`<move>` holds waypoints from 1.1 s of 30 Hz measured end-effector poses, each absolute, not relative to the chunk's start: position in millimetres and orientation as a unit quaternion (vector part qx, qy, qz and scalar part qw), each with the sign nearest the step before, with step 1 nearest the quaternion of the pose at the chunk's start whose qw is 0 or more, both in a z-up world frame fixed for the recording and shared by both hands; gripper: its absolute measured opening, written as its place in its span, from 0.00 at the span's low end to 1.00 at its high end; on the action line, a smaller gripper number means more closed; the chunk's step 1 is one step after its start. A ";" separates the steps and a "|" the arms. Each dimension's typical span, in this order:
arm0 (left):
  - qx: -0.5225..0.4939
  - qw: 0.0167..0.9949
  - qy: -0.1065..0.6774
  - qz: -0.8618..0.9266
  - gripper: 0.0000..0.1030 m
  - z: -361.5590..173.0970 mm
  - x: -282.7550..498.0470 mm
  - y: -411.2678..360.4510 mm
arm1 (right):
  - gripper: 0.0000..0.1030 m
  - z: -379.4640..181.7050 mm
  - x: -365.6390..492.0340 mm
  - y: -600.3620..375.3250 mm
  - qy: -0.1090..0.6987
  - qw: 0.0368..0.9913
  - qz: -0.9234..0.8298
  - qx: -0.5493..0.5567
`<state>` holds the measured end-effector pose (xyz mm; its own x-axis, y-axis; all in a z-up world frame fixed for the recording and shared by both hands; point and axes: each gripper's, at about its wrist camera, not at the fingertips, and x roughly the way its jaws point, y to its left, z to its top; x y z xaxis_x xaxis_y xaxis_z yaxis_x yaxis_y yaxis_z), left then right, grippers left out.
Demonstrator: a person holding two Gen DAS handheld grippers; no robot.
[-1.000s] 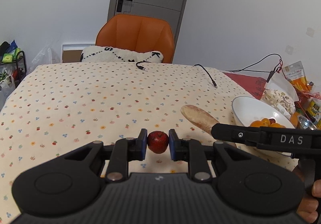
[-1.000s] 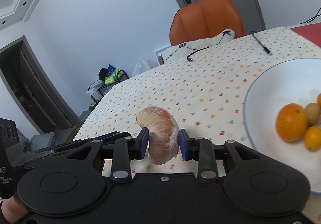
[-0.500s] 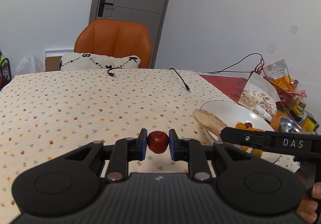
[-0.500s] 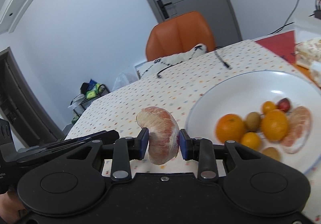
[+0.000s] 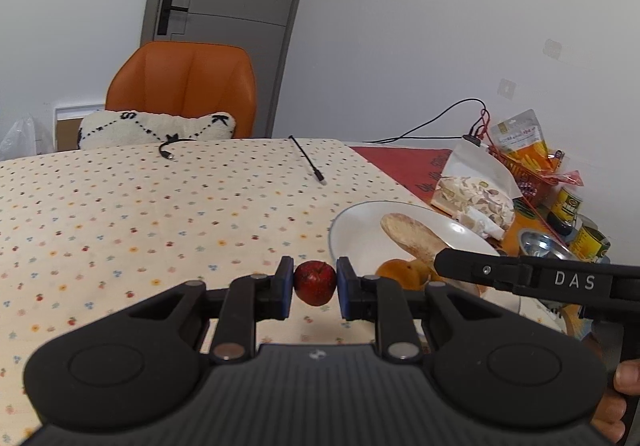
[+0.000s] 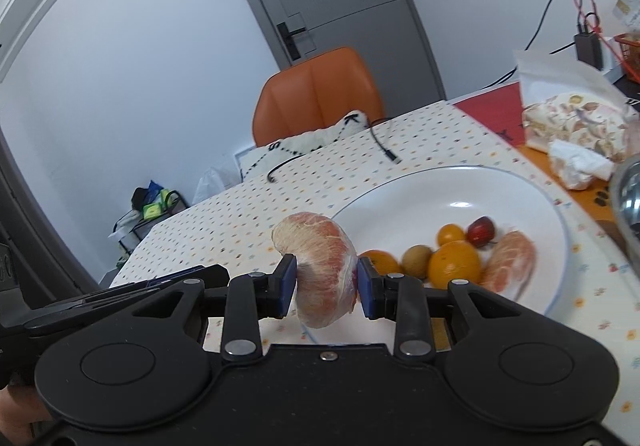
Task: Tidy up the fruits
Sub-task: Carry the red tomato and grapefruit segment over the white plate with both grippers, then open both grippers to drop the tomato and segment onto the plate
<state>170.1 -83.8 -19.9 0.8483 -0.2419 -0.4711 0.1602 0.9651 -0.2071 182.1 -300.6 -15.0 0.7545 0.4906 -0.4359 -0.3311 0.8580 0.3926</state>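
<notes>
**Both grippers carried fruit at the rim of the collecting bowl**

The left gripper (image 5: 311, 283) had its fingers clamped on a small red fruit (image 5: 315, 282), held clear of the counter (image 5: 120, 214) just short of the white bowl (image 5: 352, 222). The right gripper (image 6: 326, 283) had its fingers pressed against a peeled pomelo segment (image 6: 320, 266) at the bowl's near rim (image 6: 360, 202). Oranges, kiwis and another segment (image 6: 510, 260) already lay inside, so the bowl was judged the drop point for both fruits.
</notes>
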 end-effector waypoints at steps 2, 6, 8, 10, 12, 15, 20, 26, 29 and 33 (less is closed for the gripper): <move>-0.079 0.957 0.255 -0.112 0.20 -19.2 171.7 -90.4 | 0.30 -14.2 180.7 -306.6 0.269 0.927 0.216 0.149; -0.076 0.956 0.254 -0.124 0.20 -18.0 174.9 -101.6 | 0.30 -13.0 179.3 -316.4 0.267 0.929 0.206 0.151; -0.075 0.955 0.254 -0.129 0.20 -17.5 176.8 -107.0 | 0.30 -12.6 179.4 -320.2 0.266 0.930 0.203 0.152; -0.075 0.954 0.255 -0.136 0.20 -17.0 179.1 -112.9 | 0.30 -12.2 178.7 -323.1 0.265 0.931 0.201 0.153; -0.074 0.954 0.255 -0.142 0.20 -16.7 180.9 -117.6 | 0.30 -11.5 178.5 -325.6 0.263 0.931 0.199 0.155; -0.078 0.952 0.254 -0.152 0.20 -16.5 183.2 -123.9 | 0.30 -9.9 178.0 -327.9 0.262 0.932 0.195 0.156; -0.091 0.953 0.248 -0.150 0.24 -15.5 187.9 -123.2 | 0.30 -8.3 179.3 -331.0 0.260 0.933 0.193 0.157; -0.097 0.955 0.250 -0.129 0.32 -14.0 191.0 -110.9 | 0.30 -9.9 183.2 -329.4 0.262 0.932 0.194 0.157; -0.097 0.956 0.254 -0.113 0.37 -14.9 190.5 -103.1 | 0.30 -11.4 187.3 -326.7 0.262 0.932 0.193 0.159; -0.100 0.956 0.258 -0.100 0.47 -16.0 190.2 -94.2 | 0.30 -11.9 193.6 -321.3 0.263 0.932 0.194 0.160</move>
